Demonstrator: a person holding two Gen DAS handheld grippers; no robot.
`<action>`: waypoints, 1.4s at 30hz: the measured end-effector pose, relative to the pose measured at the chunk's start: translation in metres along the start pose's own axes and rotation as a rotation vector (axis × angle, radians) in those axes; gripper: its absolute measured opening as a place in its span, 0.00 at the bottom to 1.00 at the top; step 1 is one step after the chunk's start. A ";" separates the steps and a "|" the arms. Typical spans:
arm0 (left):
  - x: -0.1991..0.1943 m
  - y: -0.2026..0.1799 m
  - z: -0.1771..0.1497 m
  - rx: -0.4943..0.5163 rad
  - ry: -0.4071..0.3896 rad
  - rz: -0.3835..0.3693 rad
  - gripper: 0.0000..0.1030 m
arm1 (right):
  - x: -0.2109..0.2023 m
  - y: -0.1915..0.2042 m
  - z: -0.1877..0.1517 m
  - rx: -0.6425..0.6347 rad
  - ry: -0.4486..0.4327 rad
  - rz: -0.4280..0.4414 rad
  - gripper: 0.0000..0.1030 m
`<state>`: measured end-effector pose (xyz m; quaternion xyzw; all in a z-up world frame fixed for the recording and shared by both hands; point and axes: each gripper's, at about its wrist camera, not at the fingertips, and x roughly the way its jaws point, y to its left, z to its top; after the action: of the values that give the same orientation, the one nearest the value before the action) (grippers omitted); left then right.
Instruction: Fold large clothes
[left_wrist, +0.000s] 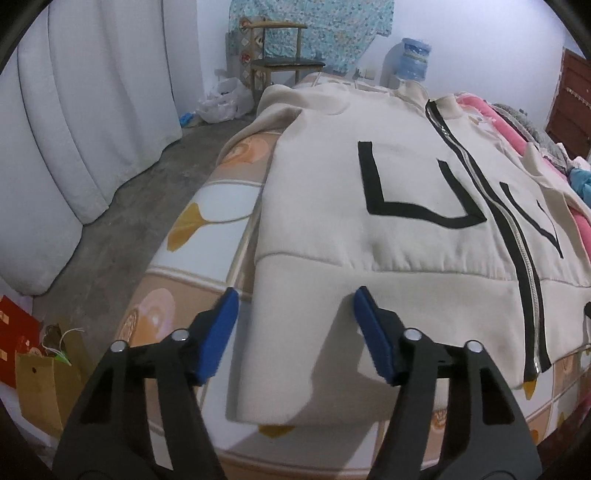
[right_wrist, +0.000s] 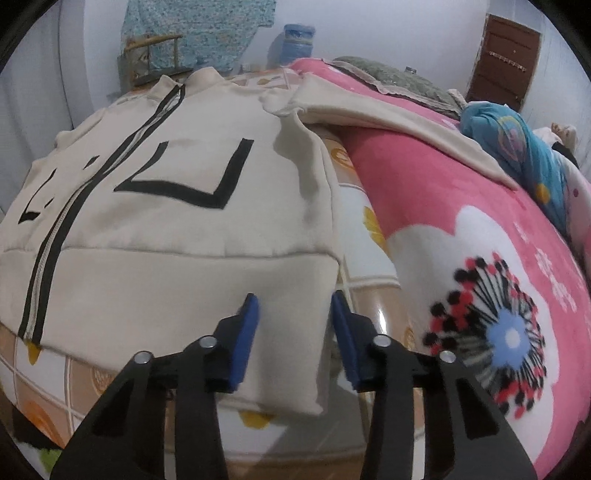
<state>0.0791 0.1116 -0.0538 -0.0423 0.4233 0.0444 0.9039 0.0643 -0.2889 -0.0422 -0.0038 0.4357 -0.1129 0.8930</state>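
1. A cream zip-up jacket (left_wrist: 388, 206) lies spread flat, front up, on a mattress (left_wrist: 207, 229) with an orange and white pattern; its black-edged zipper (left_wrist: 517, 236) is closed and black angular shapes sit on either side of it.
2. The jacket's wide bottom hem band is the part nearest both tools, and each lower corner of that band lies between one tool's blue pads.
3. The left gripper (left_wrist: 293, 301) points down at the hem corner on its side: its left pad is over the bare mattress just outside the jacket's edge and its right pad (left_wrist: 373, 332) is over the cloth, so the jaws stand apart around the corner without pinching it.
4. The right gripper (right_wrist: 295, 306) straddles the opposite hem corner (right_wrist: 295, 354), with its left pad over the band and its right pad just beyond the side seam; the gap is narrower than on the other tool, and the pads do not visibly press the fabric.
5. Ahead of the right tool, one sleeve (right_wrist: 388, 122) stretches away to the right over a pink floral blanket (right_wrist: 461, 229).
6. Beyond the blanket lies a blue bundle of cloth (right_wrist: 517, 144).
7. Far ahead of the left tool stand a wooden chair (left_wrist: 284, 59) and a blue water jug (left_wrist: 413, 59) against the wall, with white curtains (left_wrist: 85, 122) off to its left.
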 end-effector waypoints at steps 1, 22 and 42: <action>0.001 0.000 0.001 -0.002 -0.004 -0.003 0.53 | 0.002 -0.001 0.001 0.006 -0.003 0.007 0.35; -0.051 0.002 -0.031 0.162 -0.066 0.052 0.06 | -0.028 -0.009 -0.024 0.026 0.039 0.041 0.07; -0.111 0.037 -0.064 0.118 -0.094 -0.019 0.09 | -0.078 -0.016 -0.074 0.012 0.078 0.070 0.07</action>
<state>-0.0449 0.1361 -0.0111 0.0093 0.3818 0.0126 0.9241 -0.0431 -0.2818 -0.0256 0.0214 0.4694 -0.0844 0.8787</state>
